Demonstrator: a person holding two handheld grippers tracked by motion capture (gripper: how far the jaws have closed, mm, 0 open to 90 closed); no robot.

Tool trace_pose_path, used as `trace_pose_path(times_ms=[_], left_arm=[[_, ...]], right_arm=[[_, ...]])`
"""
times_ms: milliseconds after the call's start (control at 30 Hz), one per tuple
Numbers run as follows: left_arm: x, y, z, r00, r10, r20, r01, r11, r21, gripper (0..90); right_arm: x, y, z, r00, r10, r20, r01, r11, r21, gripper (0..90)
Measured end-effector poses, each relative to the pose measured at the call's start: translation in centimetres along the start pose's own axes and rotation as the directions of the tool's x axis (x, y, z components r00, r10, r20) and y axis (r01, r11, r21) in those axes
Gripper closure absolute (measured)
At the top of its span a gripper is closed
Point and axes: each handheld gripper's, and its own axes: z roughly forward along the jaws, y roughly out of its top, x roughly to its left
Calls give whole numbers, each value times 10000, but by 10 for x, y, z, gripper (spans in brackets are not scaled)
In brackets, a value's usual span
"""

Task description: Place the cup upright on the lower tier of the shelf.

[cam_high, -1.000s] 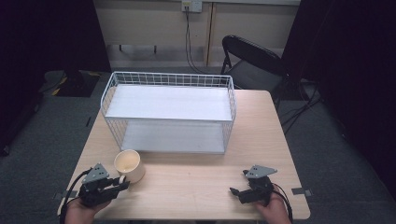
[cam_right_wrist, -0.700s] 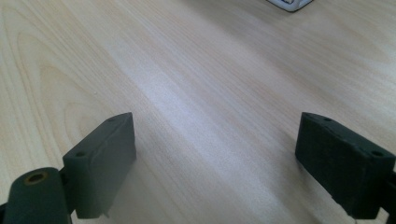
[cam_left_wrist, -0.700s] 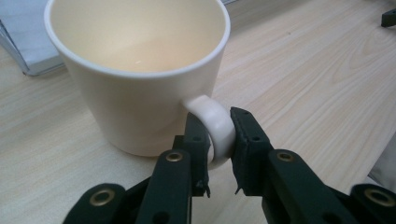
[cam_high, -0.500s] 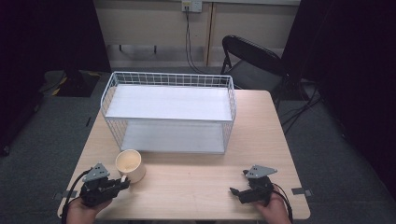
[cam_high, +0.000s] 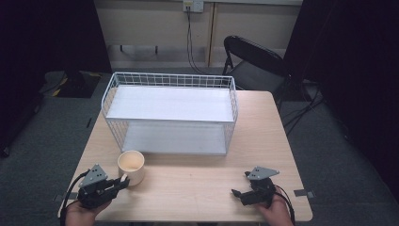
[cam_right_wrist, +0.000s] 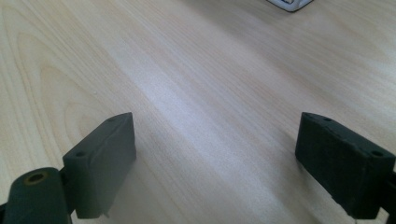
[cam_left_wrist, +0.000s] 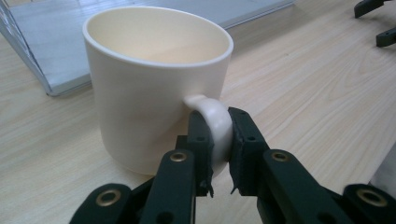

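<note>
- Your left gripper (cam_left_wrist: 219, 154) is closed on the handle (cam_left_wrist: 212, 122) of the cream mug (cam_left_wrist: 154, 79): the two black jaws pinch the loop from either side, one pad on each face.
- That hold looks chosen for control. Taking the handle rather than the rim leaves the cup's mouth free and should keep it upright when you lift, though a narrow pinch may let it swing.
- The mug stands upright on the wooden table (cam_high: 197, 183), near its front left corner, just in front of the white wire basket (cam_high: 171, 113). It appears empty.
- Your right gripper (cam_right_wrist: 224, 158) hangs just over bare table at the front right, jaws spread wide, nothing between them. It is well apart from the mug, so it reads as parked while the other hand works.
- The basket sits at the middle of the table with its long open side facing you, a white shelf panel on top and a white floor below; that side gives you a low way in, probably where the mug is headed.
- The count: one mug, one basket with two levels, two grippers, one table. Behind it, one black folding chair (cam_high: 256, 61).
</note>
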Motion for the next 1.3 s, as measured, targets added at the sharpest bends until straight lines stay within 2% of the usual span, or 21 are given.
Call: trace_pose_path(times_ms=[633,800,1300], left_arm=[[-2,11,-7,9997,-139,-211,121,9965,-829,807],[-5,20,-2,9998,-145,-162,130,9957,-913,807],[-11,33,7,9999,-138,-88,128,9937,-1113,808]], right_arm=[[0,0,0,10000,-9,2,9,10000,-3,116],[0,0,0,10000,3,2,-3,10000,3,117],[0,0,0,10000,8,3,-8,10000,3,117]])
